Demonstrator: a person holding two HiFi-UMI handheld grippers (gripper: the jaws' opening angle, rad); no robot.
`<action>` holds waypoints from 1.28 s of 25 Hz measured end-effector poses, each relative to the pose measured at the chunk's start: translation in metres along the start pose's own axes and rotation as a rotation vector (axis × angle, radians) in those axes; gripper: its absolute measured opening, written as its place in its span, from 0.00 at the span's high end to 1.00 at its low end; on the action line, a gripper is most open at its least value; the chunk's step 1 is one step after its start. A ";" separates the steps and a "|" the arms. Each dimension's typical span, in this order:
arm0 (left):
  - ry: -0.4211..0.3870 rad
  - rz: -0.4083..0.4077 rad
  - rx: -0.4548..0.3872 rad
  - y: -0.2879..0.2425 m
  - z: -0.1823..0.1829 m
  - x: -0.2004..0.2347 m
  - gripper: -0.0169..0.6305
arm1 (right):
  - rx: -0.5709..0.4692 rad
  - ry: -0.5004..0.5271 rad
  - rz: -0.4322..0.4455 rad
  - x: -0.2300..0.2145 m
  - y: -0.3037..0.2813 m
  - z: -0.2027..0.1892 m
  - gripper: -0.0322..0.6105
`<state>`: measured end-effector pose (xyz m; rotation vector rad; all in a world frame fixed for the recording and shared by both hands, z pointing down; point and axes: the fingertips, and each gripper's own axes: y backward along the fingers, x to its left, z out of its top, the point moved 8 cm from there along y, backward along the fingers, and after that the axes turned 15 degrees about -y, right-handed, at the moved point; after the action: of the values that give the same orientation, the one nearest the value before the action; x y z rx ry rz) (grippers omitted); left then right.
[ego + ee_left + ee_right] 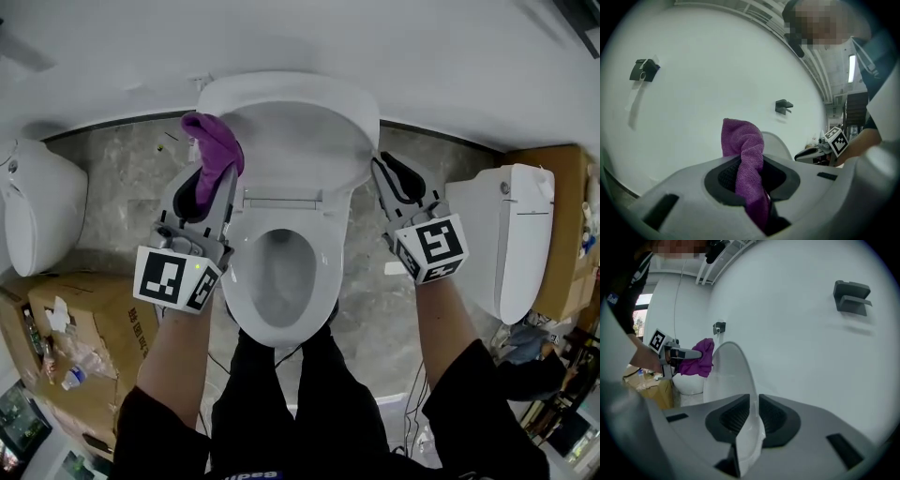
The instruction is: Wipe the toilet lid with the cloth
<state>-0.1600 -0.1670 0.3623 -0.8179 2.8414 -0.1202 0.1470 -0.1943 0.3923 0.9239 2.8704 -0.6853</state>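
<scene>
Pinching purple cloth (214, 142) beside the raised toilet lid (300, 141), left gripper (750, 178) jaws; right gripper (749, 414) jaws clamped on lid's rim.

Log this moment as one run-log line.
left gripper: shut on cloth | right gripper: shut on toilet lid edge | cloth by raised lid's left edge

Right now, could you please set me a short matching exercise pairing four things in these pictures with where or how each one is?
Things:
1. purple cloth
2. toilet lid
3. cardboard box
4. toilet bowl

Places or states:
A. raised, its right edge clamped in the right tongs
B. on the floor to the person's left
C. pinched in the left tongs
D. uncovered, below the hinge in the head view

Pairs: 1-C, 2-A, 3-B, 4-D.
</scene>
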 end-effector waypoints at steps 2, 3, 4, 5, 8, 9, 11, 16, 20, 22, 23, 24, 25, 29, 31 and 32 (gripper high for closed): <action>-0.018 0.021 0.011 -0.002 -0.004 0.005 0.85 | 0.012 0.025 0.003 -0.002 -0.006 0.000 0.86; -0.022 0.033 0.015 -0.003 -0.005 0.007 0.85 | 0.020 0.034 0.005 -0.003 -0.008 -0.001 0.81; -0.025 0.044 0.018 -0.005 -0.006 0.010 0.85 | 0.028 0.040 0.007 -0.005 -0.009 -0.002 0.80; -0.027 0.052 0.019 -0.007 -0.007 0.011 0.85 | 0.036 0.046 0.006 -0.008 -0.010 -0.003 0.80; -0.041 0.069 0.018 -0.014 -0.009 0.014 0.85 | 0.078 0.072 -0.008 -0.013 -0.014 -0.009 0.80; -0.044 0.074 0.016 -0.017 -0.010 0.015 0.85 | 0.086 0.080 -0.008 -0.013 -0.015 -0.011 0.81; -0.043 0.087 0.010 -0.024 -0.010 0.015 0.85 | 0.072 0.091 -0.004 -0.011 -0.019 -0.010 0.84; -0.025 0.109 -0.012 -0.044 -0.004 0.005 0.85 | 0.061 0.089 0.010 -0.012 -0.020 -0.010 0.84; -0.020 0.096 -0.029 -0.060 0.003 -0.016 0.85 | 0.066 0.086 0.031 -0.013 -0.020 -0.011 0.84; -0.013 0.077 -0.043 -0.071 0.008 -0.030 0.85 | 0.066 0.085 0.035 -0.014 -0.020 -0.012 0.84; -0.008 0.065 -0.050 -0.076 0.010 -0.038 0.85 | 0.059 0.084 0.039 -0.014 -0.020 -0.012 0.84; -0.005 0.051 -0.056 -0.082 0.012 -0.046 0.85 | 0.053 0.082 0.046 -0.014 -0.021 -0.011 0.84; -0.003 0.033 -0.061 -0.088 0.014 -0.055 0.85 | 0.050 0.078 0.053 -0.014 -0.021 -0.011 0.84; -0.001 -0.067 -0.069 -0.116 0.022 -0.096 0.85 | 0.059 0.052 0.076 -0.021 -0.019 -0.012 0.84; 0.011 -0.108 -0.079 -0.125 0.021 -0.110 0.85 | 0.053 0.045 0.079 -0.022 -0.018 -0.010 0.84; 0.014 -0.118 -0.087 -0.127 0.020 -0.112 0.85 | 0.050 0.043 0.081 -0.021 -0.018 -0.009 0.84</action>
<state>0.0028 -0.2147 0.3759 -1.0072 2.8275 -0.0181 0.1545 -0.2148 0.4117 1.0678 2.8464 -0.7422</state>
